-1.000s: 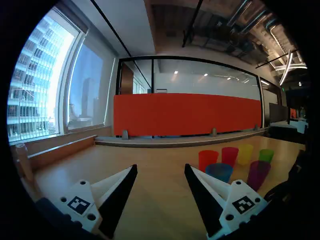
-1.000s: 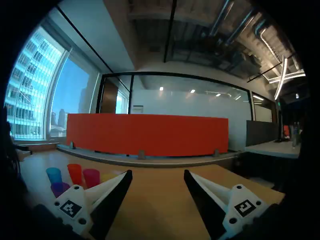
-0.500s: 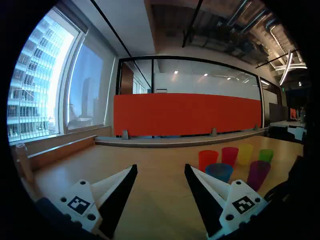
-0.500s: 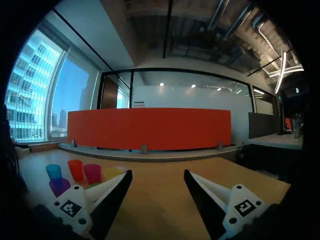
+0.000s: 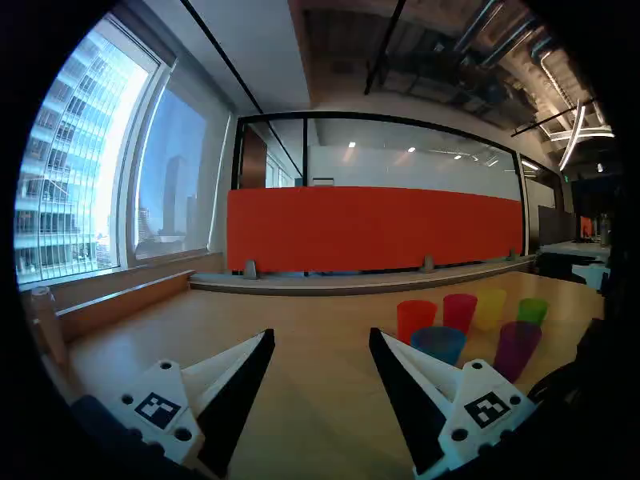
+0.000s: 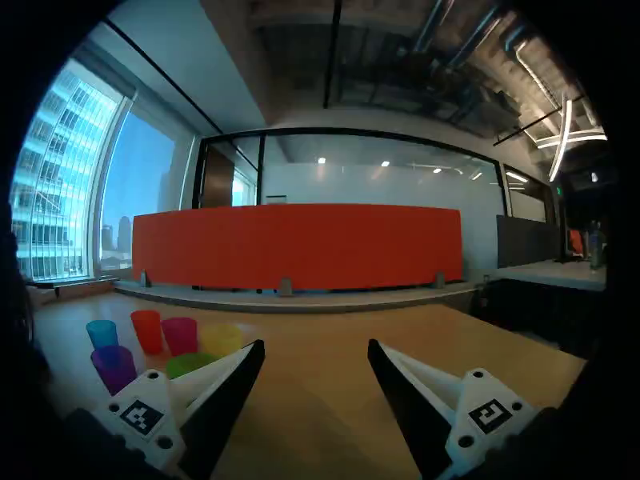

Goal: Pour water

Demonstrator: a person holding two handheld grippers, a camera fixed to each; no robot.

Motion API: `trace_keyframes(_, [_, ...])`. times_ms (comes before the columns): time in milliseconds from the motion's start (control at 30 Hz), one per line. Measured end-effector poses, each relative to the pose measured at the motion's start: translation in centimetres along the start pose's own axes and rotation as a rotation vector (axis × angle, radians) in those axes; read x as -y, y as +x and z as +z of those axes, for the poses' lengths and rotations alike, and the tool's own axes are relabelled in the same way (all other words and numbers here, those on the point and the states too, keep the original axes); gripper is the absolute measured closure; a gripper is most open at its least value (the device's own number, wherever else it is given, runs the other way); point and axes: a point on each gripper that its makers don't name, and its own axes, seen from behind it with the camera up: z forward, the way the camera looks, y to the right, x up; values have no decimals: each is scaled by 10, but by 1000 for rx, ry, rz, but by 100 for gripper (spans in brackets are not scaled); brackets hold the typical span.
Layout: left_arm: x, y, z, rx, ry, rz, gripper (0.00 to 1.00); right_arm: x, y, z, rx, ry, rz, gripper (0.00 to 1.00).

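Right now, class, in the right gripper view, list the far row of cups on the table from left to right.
blue cup → orange cup → pink cup → yellow cup

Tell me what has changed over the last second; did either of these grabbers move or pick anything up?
The right gripper has tipped downward a little, so the coloured cups sit higher in its view and a green cup has come into sight. Nothing was grasped or released. The left gripper stayed put, both stay open, and the cups have not moved on the table.
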Motion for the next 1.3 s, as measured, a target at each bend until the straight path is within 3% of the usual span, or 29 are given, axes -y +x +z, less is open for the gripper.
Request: trace_keyframes(1300, [0, -1, 0, 0, 0, 0, 13, 0, -5, 2, 21, -6, -2, 0])
